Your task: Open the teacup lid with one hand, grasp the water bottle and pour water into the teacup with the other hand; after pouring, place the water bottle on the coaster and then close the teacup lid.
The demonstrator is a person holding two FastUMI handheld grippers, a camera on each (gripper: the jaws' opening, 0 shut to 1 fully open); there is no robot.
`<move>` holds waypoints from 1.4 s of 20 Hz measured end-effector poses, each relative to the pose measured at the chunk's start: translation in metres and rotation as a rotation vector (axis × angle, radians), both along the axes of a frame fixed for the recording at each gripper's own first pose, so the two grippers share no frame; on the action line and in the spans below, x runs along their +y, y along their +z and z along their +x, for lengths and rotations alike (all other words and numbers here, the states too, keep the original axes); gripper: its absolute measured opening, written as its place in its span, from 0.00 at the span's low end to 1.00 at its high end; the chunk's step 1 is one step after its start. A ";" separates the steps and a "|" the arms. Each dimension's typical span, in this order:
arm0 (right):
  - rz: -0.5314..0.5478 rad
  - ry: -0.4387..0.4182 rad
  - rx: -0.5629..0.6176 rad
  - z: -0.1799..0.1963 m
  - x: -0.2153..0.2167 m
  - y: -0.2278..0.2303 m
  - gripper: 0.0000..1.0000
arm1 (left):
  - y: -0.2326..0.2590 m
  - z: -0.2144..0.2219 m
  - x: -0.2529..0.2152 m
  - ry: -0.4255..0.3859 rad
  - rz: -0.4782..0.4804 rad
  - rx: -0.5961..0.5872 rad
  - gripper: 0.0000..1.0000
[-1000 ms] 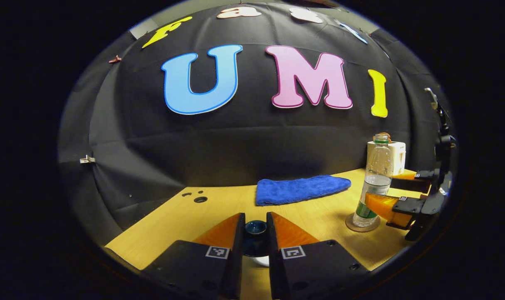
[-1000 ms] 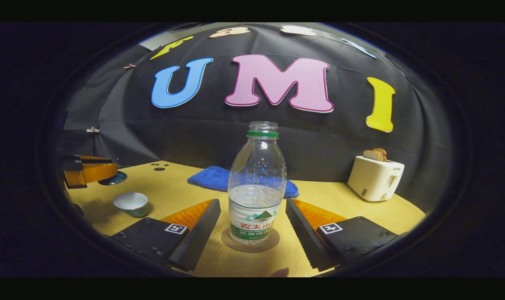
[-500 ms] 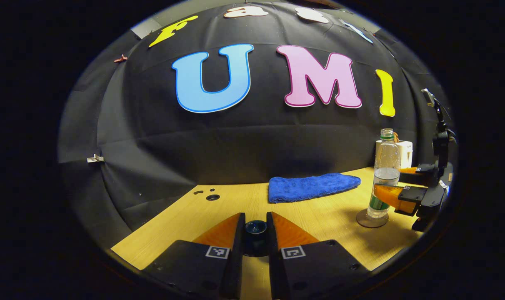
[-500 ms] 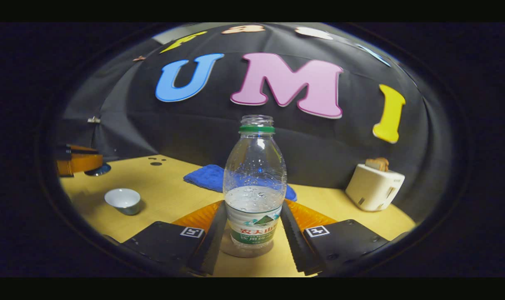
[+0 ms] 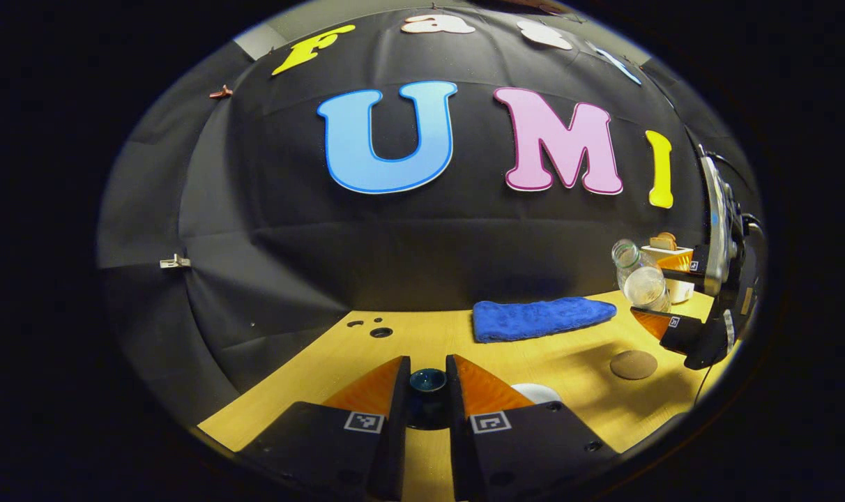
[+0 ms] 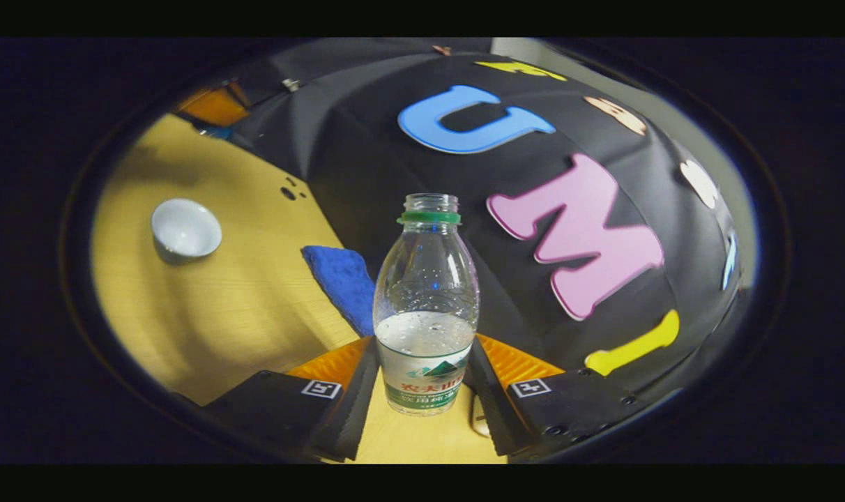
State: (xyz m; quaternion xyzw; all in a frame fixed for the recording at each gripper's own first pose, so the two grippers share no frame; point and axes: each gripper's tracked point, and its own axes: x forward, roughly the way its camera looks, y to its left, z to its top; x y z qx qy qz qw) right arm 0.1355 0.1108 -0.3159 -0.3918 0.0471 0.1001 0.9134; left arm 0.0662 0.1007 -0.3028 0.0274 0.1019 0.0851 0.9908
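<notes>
While our left tongs [image 5: 428, 390] stay clamped on the dark blue knob of the teacup lid [image 5: 428, 381], holding it up off the desk [image 5: 548, 355], our right tongs [image 6: 422, 376] have closed on the water bottle [image 6: 427, 307] and lifted it. A second ago their fingers stood open on either side of the bottle, which rested upright on the coaster [image 5: 633, 364]; half a second ago they had pinched its lower body; now, in the left gripper view, the coaster lies bare and the bottle hangs above it, already leaning with its open mouth towards the middle of the desk. In the right gripper view the whole scene has rolled over, which tells us the same thing: our right hand is turning.

We judge the grasp done and the carry to the cup begun. The teacup [image 6: 185, 230] stands open and looks empty, well to the left of the bottle in the right gripper view, and its white rim peeks out just beside our left tongs in the left gripper view. The bottle is about half full with no cap on it, so tilting this early risks a spill before its mouth is over the cup. The blue cloth [image 5: 542, 318] lies near the wall, and a toaster [image 5: 666, 248] stands behind the bottle.
</notes>
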 end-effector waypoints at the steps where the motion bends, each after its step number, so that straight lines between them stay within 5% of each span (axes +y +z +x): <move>1: -0.027 0.018 0.001 -0.001 0.007 -0.002 0.72 | 0.001 -0.002 0.007 0.009 0.002 0.002 0.30; 14: -0.357 0.151 -0.051 -0.003 0.056 -0.010 0.69 | -0.006 -0.022 0.040 0.065 -0.014 0.016 0.30; 28: -0.633 0.261 -0.122 -0.007 0.069 -0.017 0.72 | -0.005 -0.027 0.035 0.037 -0.002 0.003 0.30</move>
